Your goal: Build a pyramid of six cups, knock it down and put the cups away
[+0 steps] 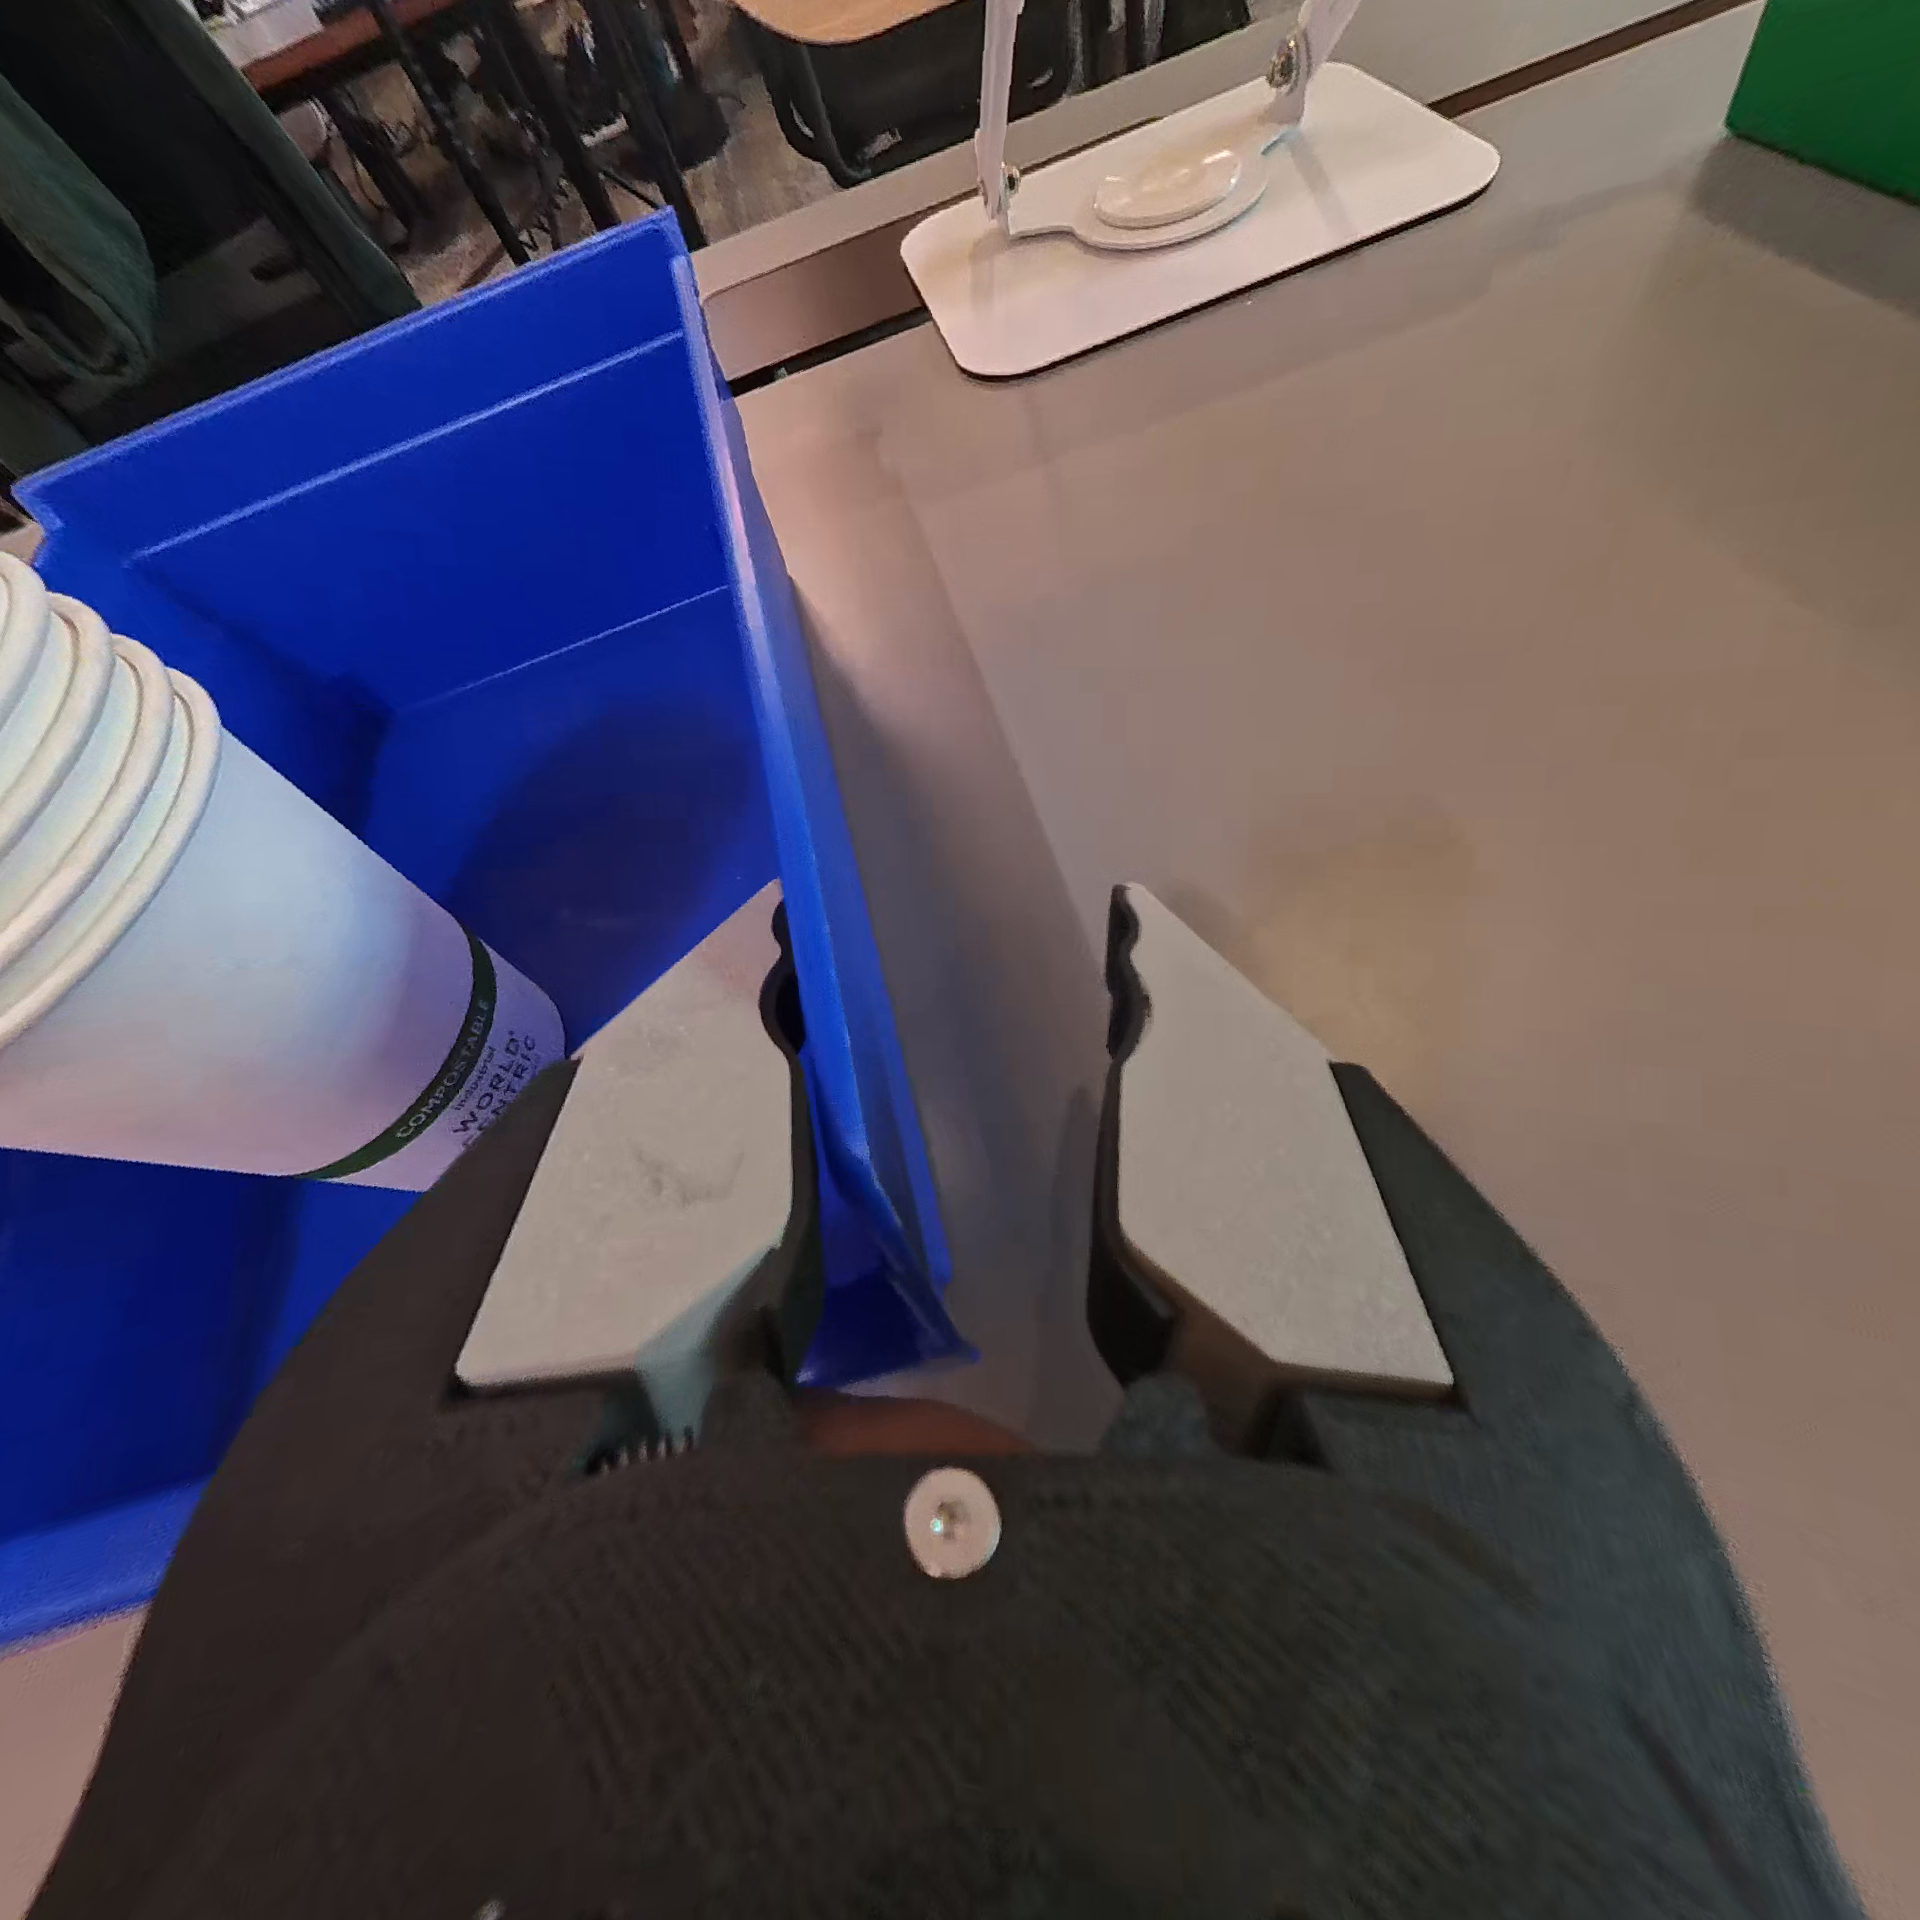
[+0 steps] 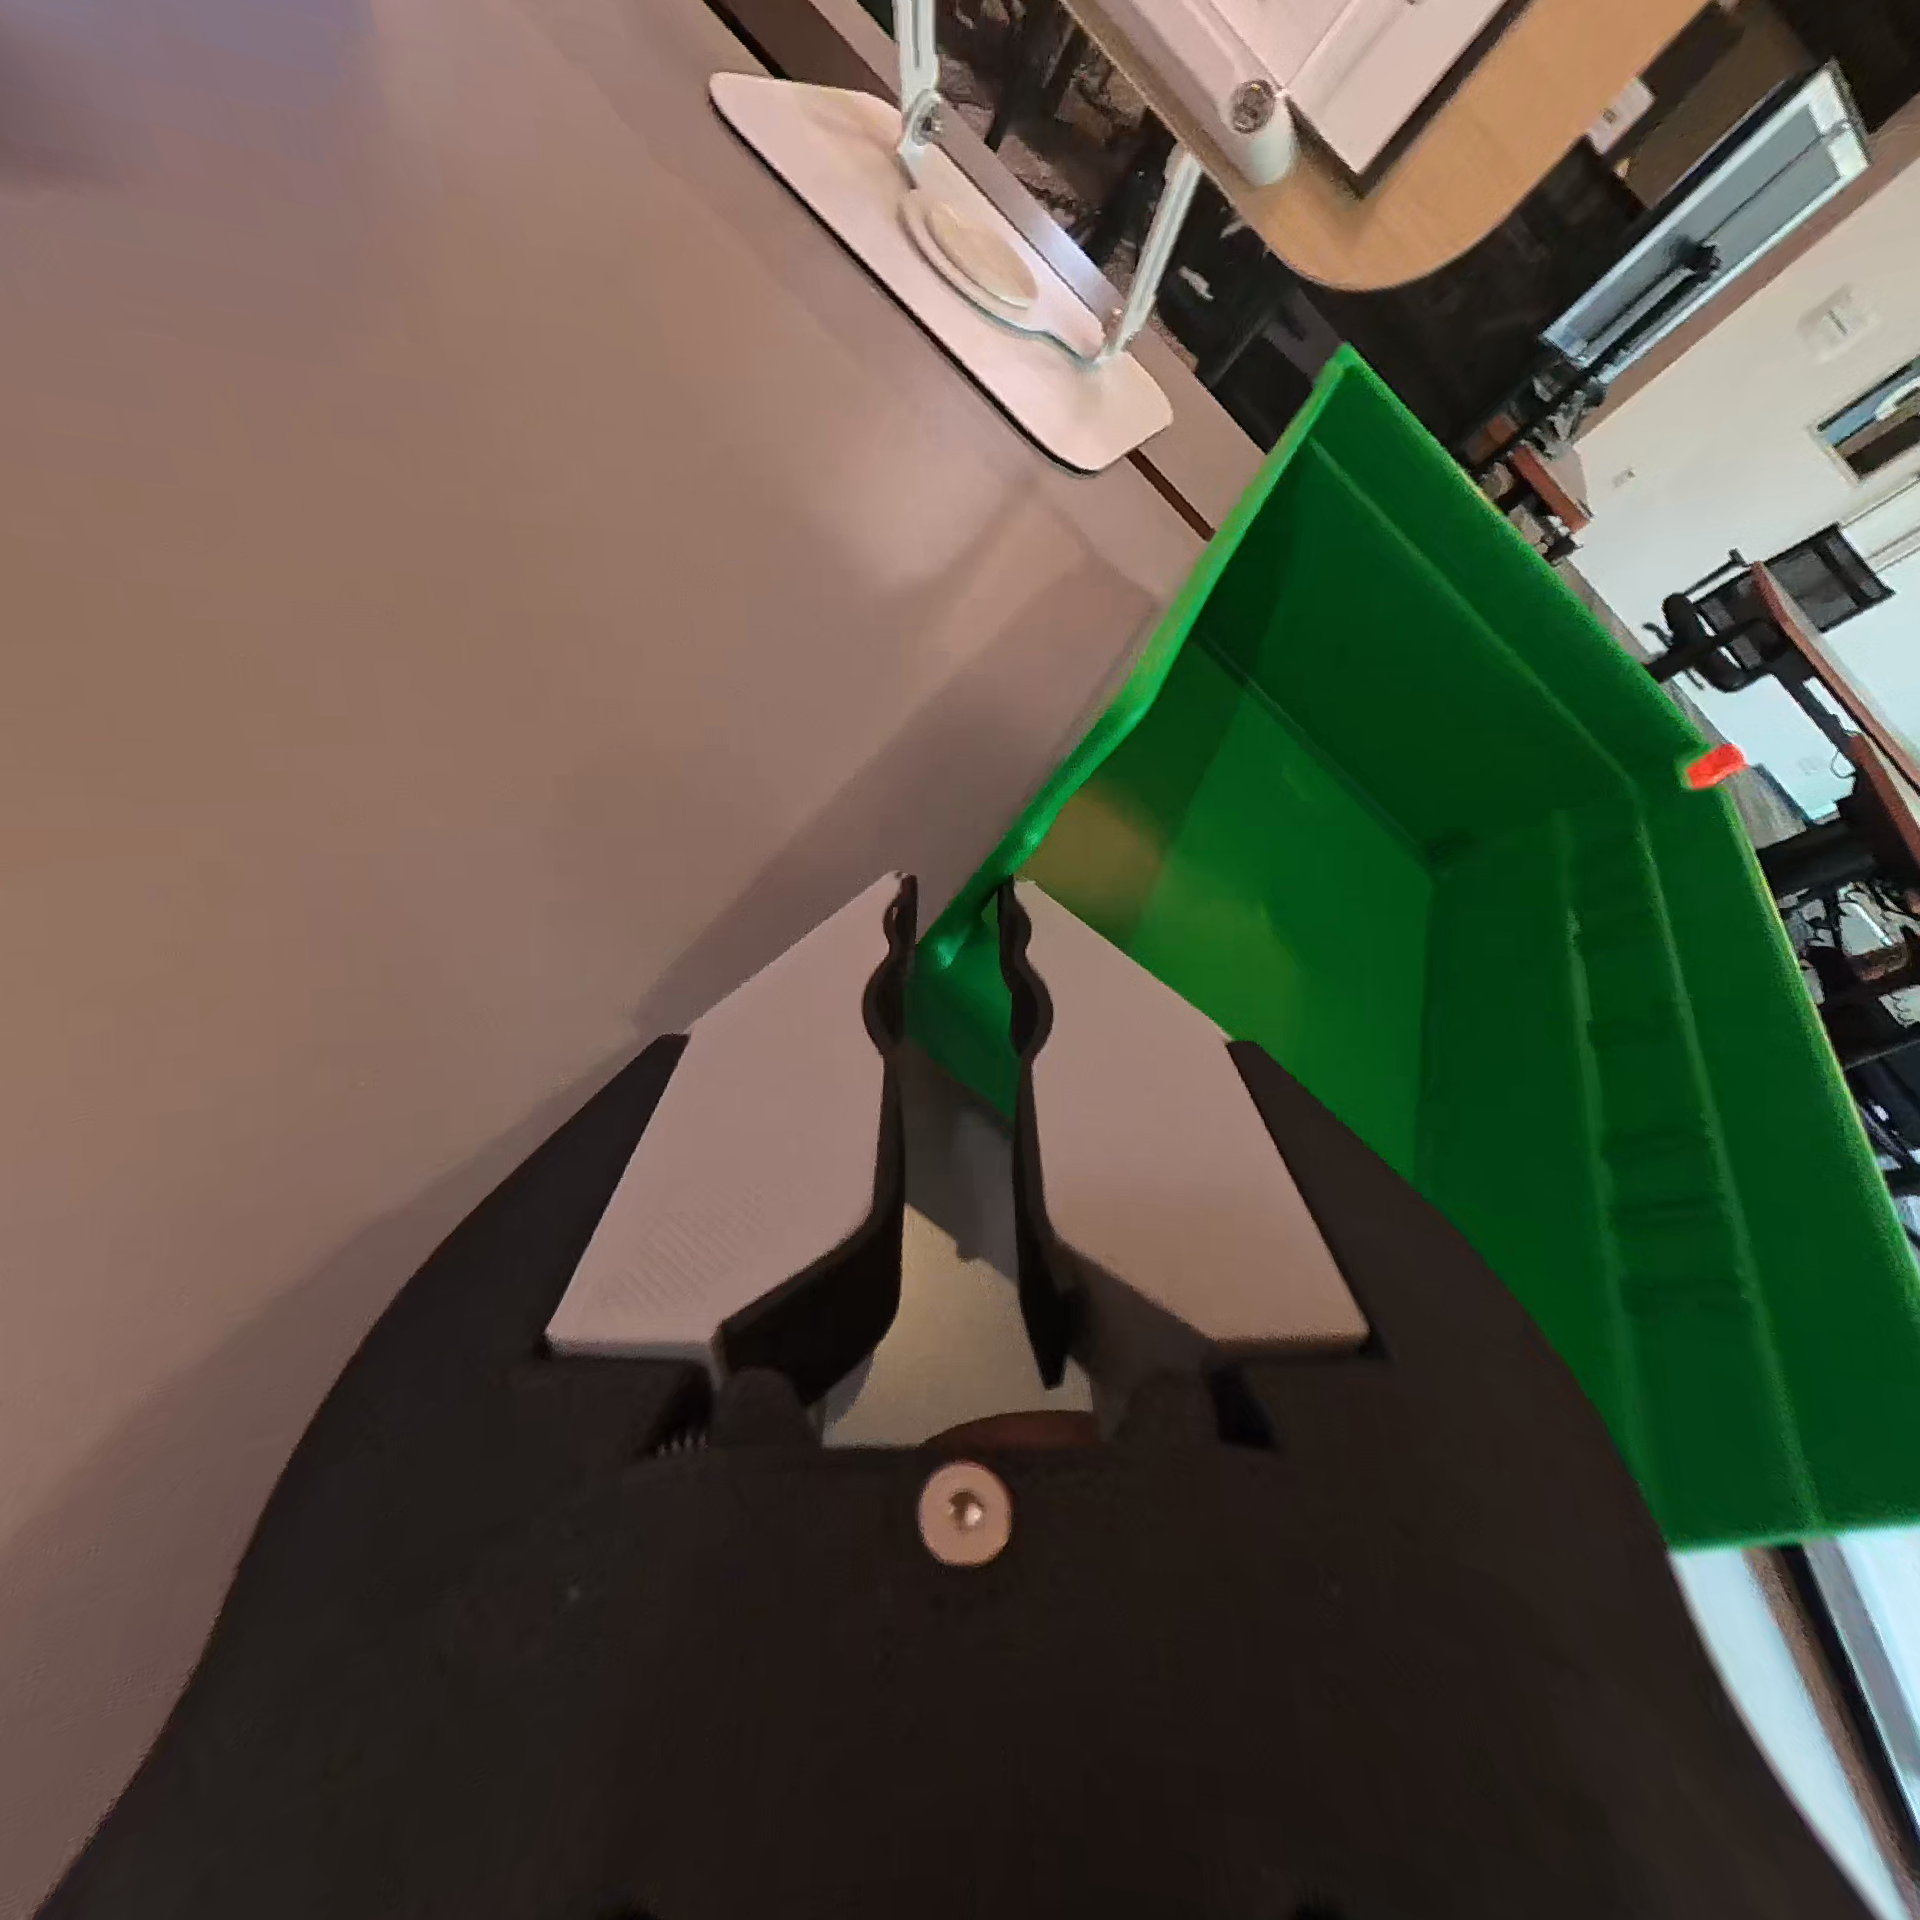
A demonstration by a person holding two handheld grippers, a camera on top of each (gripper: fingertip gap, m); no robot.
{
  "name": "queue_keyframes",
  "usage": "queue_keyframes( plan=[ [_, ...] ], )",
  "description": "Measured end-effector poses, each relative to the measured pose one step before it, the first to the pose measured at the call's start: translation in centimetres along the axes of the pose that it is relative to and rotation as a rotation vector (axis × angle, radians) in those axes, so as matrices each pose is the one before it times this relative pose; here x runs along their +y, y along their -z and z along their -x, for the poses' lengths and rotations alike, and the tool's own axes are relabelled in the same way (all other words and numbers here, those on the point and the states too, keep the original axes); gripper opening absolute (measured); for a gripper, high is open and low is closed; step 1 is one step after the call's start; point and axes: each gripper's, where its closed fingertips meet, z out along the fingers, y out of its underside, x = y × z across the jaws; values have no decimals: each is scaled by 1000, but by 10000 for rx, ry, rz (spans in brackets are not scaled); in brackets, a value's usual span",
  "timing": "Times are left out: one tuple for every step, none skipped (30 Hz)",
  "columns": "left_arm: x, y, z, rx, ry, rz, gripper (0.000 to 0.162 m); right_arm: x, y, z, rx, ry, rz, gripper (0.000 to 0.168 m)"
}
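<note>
A stack of several nested white paper cups (image 1: 208, 935) lies tilted inside a blue bin (image 1: 520, 540) at the left. My left gripper (image 1: 951, 899) is open and straddles the blue bin's right wall, with one finger inside the bin and the other over the grey table (image 1: 1455, 727). In the right wrist view a green bin (image 2: 1403, 779) holds nothing that I can see. My right gripper (image 2: 956, 894) is nearly closed, with the green bin's near corner wall pinched between its fingertips. No loose cups are in view.
A white flat stand base with thin white arms (image 1: 1195, 208) sits at the table's far edge and also shows in the right wrist view (image 2: 935, 260). A corner of the green bin (image 1: 1839, 94) is at the far right. Chairs and desks stand beyond the table. About 35 cm separates my left fingertips from my right.
</note>
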Motion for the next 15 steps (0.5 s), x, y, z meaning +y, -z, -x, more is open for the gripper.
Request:
queue_keyframes(
  plan=[
    [-57, -27, 97, -89, -9, -55, 55, 120, 188, -95, 28, -28, -102, 13],
    [-216, 69, 149, -104, 117, -121, 52, -5, 151, -9, 53, 77, -150, 13],
    [-675, 272, 138, -102, 251, -354, 51, -202, 141, -39, 133, 169, -182, 13],
    [-1087, 512, -80, 10, 281, -533, 51, -645, 229, -21, 149, 169, -336, 15],
    [-1129, 596, -282, 88, 201, -466, 56, -972, 342, -24, 146, 8, -507, 16],
    [-899, 532, -442, 130, 52, -274, 59, -924, 326, 129, 23, -105, -479, 17],
    [-580, 441, -835, 298, -117, -89, 57, -566, 150, 315, -108, -90, -312, 15],
    [-392, 349, -828, 224, -196, 1, 68, -11, -47, 285, -99, -6, 8, 13],
    [-364, 276, -528, -30, -241, -32, 69, 359, -126, 399, -193, 105, 215, 6],
    [-471, 261, -557, -48, -292, -149, 60, 398, -127, 684, -366, 136, 200, 0],
    [-668, 225, -663, -11, -246, -292, 54, 142, -32, 910, -483, 159, 77, 0],
    [-745, 179, -671, -23, -139, -355, 53, -101, 69, 615, -229, 141, -69, 0],
    [-591, 69, -844, 81, -78, -262, 52, -267, 105, 415, -80, 198, -142, 0],
    [-314, -59, -1133, 256, -66, -89, 52, -461, 137, 442, -102, 272, -230, 0],
    [-21, -192, -1336, 379, -45, 64, 53, -493, 179, 34, 125, 206, -238, 0]
  ],
)
